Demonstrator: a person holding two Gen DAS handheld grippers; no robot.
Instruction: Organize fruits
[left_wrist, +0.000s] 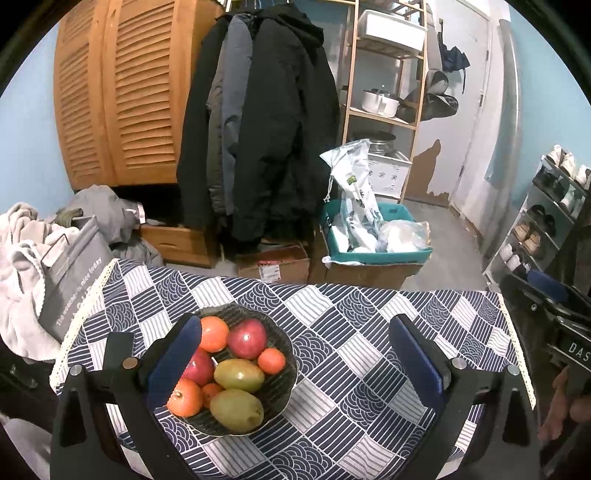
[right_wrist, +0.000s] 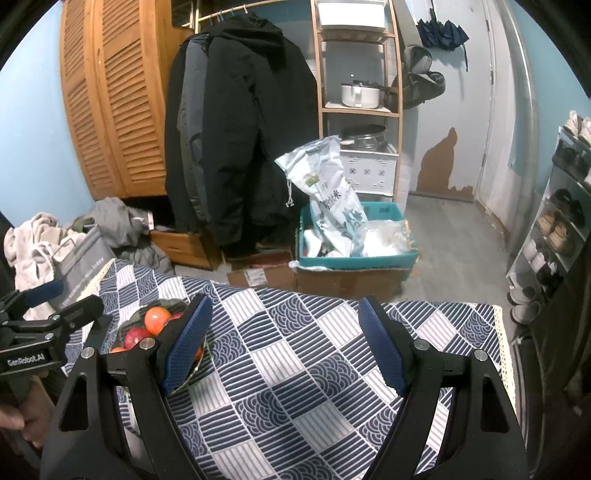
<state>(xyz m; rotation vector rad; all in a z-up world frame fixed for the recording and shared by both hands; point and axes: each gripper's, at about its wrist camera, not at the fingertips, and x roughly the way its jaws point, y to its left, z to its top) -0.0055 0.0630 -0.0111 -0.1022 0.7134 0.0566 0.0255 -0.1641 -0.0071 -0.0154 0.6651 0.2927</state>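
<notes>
A dark ribbed bowl (left_wrist: 282, 387) sits on the patterned tablecloth (left_wrist: 351, 332), left of centre. It holds red apples (left_wrist: 246, 339), oranges (left_wrist: 213, 333), a tomato (left_wrist: 185, 398) and two green mangoes (left_wrist: 236, 410). My left gripper (left_wrist: 295, 365) is open and empty above the table, its left pad over the bowl's left side. My right gripper (right_wrist: 286, 343) is open and empty over bare cloth; the bowl (right_wrist: 155, 321) shows partly behind its left finger. The left gripper (right_wrist: 40, 314) also appears at that view's left edge.
The table's far edge drops to a floor with cardboard boxes (left_wrist: 273, 264) and a teal bin (left_wrist: 373, 236) of bags. Laundry and a grey bag (left_wrist: 70, 273) lie left. Coats (left_wrist: 266, 122), a wooden wardrobe (left_wrist: 122, 92), shelves and a shoe rack (left_wrist: 546, 214) stand behind.
</notes>
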